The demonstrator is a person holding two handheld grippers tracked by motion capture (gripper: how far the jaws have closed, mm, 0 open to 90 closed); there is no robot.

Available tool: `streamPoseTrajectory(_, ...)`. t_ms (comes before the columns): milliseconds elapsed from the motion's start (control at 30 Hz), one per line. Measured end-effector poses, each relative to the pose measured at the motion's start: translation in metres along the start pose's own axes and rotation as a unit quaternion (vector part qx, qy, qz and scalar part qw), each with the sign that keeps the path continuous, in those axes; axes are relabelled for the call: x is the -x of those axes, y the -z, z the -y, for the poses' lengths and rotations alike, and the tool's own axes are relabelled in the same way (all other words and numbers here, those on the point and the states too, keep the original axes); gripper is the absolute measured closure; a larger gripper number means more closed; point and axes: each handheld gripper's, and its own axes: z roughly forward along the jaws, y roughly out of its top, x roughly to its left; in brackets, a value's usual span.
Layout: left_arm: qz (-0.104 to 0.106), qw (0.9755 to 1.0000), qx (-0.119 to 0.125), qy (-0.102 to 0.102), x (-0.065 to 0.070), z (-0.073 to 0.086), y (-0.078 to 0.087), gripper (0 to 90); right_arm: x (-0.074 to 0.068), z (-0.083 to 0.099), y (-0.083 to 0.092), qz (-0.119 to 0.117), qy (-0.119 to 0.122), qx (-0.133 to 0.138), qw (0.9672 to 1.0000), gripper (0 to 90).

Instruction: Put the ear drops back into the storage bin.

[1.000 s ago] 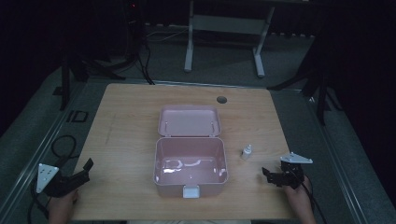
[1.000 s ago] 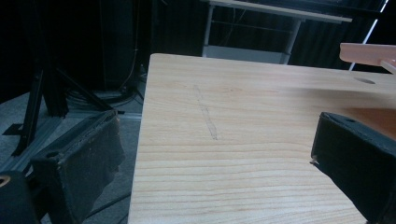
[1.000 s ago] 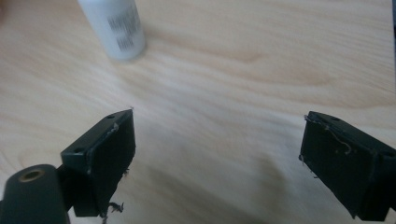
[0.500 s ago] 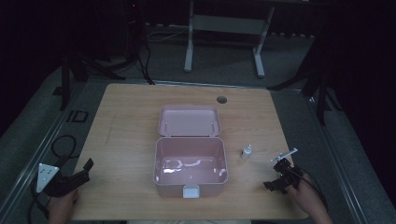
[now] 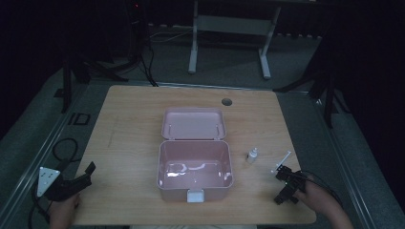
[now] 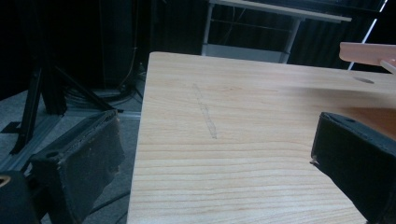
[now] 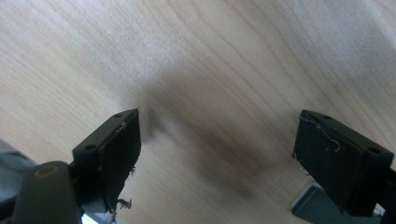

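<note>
An open pink box (image 5: 195, 168) stands at the table's middle, its lid (image 5: 193, 123) laid back; the lid's edge (image 6: 366, 50) also shows in the left gripper view. Right of the box stands a small white bottle (image 5: 251, 155), with a thin white stick-like thing (image 5: 282, 160) beyond it. My right gripper (image 5: 282, 187) (image 7: 219, 123) hangs over bare wood near the front right corner, pointing down. Its jaws have just been closing a little but stay wide apart with nothing between them. My left gripper (image 5: 88, 174) (image 6: 215, 130) rests open at the front left.
The wooden table (image 5: 129, 124) has a round cable hole (image 5: 227, 101) near its far edge. Cables (image 5: 62, 148) lie on the floor to the left, and a white desk frame (image 5: 229, 28) stands behind the table.
The right hand has drawn a little toward the near edge and rolled, so its grey plate has turned out of sight. The left gripper has stayed put.
</note>
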Motion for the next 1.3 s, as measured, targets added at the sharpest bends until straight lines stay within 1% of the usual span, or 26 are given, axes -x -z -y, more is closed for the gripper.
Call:
streamPoseTrajectory(100,0.000,1.0000,0.000,0.001,0.000,0.000,0.000,2.5,0.001,-0.002,0.003,-0.006,0.001,-0.008,0.9999,14.5)
streamPoseTrajectory(133,0.000,1.0000,0.000,0.001,0.000,0.000,0.000,2.4,0.003,-0.003,0.005,-0.012,0.000,-0.008,0.9999,13.2)
streamPoseTrajectory(200,0.000,1.0000,0.000,0.001,0.000,0.000,0.000,2.4,0.005,-0.006,0.008,-0.013,-0.004,-0.005,0.9999,12.6)
streamPoseTrajectory(233,0.000,1.0000,0.000,0.001,0.000,0.000,0.000,2.4,0.006,-0.006,0.009,-0.017,-0.002,-0.005,0.9998,12.0)
streamPoseTrajectory(300,0.001,1.0000,0.000,0.001,0.000,0.000,0.000,2.4,0.010,-0.009,0.011,-0.035,-0.006,-0.005,0.9994,10.5)
streamPoseTrajectory(367,0.000,1.0000,0.000,0.001,0.000,0.000,0.000,2.4,0.011,-0.011,0.012,-0.032,-0.002,-0.002,0.9995,10.5)
streamPoseTrajectory(400,0.001,1.0000,0.000,0.001,0.000,0.000,0.000,2.4,0.012,-0.014,0.013,-0.023,0.001,-0.004,0.9997,10.5)
streamPoseTrajectory(467,0.001,1.0000,0.000,0.001,0.000,0.000,0.000,2.4,0.014,-0.017,0.014,-0.023,-0.001,0.001,0.9997,10.5)
streamPoseTrajectory(500,0.001,1.0000,0.000,0.001,0.000,0.000,0.000,2.5,0.014,-0.019,0.015,-0.021,0.006,0.002,0.9998,10.5)
streamPoseTrajectory(567,0.001,1.0000,0.000,0.001,0.000,0.000,0.000,2.4,0.013,-0.023,0.016,-0.025,0.033,0.004,0.9992,10.5)
streamPoseTrajectory(633,0.001,1.0000,-0.001,0.001,0.000,0.000,0.000,2.4,0.012,-0.027,0.017,-0.028,0.046,0.001,0.9985,10.5)
streamPoseTrajectory(700,0.001,1.0000,-0.001,0.001,0.000,0.000,0.000,2.4,0.014,-0.031,0.017,-0.027,0.053,-0.006,0.9982,10.6)
streamPoseTrajectory(767,0.001,1.0000,-0.001,0.001,0.000,0.000,0.000,2.4,0.014,-0.035,0.018,-0.017,0.062,-0.013,0.9979,10.8)
streamPoseTrajectory(833,0.002,1.0000,-0.001,0.001,0.000,0.000,0.000,2.4,0.015,-0.038,0.019,-0.018,0.066,-0.018,0.9975,12.1)
streamPoseTrajectory(867,0.002,1.0000,0.000,0.001,0.000,0.000,0.000,2.4,0.016,-0.040,0.019,-0.014,0.074,-0.018,0.9970,12.2)
streamPoseTrajectory(933,0.002,1.0000,-0.001,0.001,0.000,0.000,0.000,2.4,0.016,-0.044,0.020,-0.010,0.083,-0.019,0.9963,12.4)
streamPoseTrajectory(1000,0.003,1.0000,-0.001,0.001,0.000,0.000,0.000,2.4,0.017,-0.048,0.021,-0.014,0.088,-0.019,0.9959,12.5)
streamPoseTrajectory(1033,0.003,1.0000,-0.001,0.001,0.000,0.000,0.000,2.5,0.018,-0.050,0.021,-0.014,0.094,-0.017,0.9953,12.5)
streamPoseTrajectory(1100,0.003,1.0000,-0.001,0.000,0.000,0.000,0.000,2.4,0.018,-0.053,0.020,-0.011,0.108,-0.018,0.9939,12.5)
streamPoseTrajectory(1167,0.004,1.0000,-0.001,0.000,0.000,0.000,0.000,2.5,0.017,-0.057,0.020,-0.004,0.123,-0.017,0.9923,12.5)
streamPoseTrajectory(1200,0.004,1.0000,-0.002,0.000,0.000,0.000,0.000,2.4,0.017,-0.059,0.020,-0.006,0.127,-0.017,0.9917,12.9)
streamPoseTrajectory(1233,0.004,1.0000,-0.001,0.000,0.000,0.000,0.000,2.5,0.017,-0.060,0.019,-0.003,0.136,-0.017,0.9906,13.6)
streamPoseTrajectory(1267,0.004,1.0000,-0.002,0.000,0.000,0.000,0.000,2.4,0.015,-0.061,0.019,0.003,0.151,-0.015,0.9885,13.6)
streamPoseTrajectory(1300,0.005,1.0000,-0.002,0.000,0.000,0.000,0.000,2.4,0.015,-0.062,0.019,0.002,0.164,-0.012,0.9864,14.3)
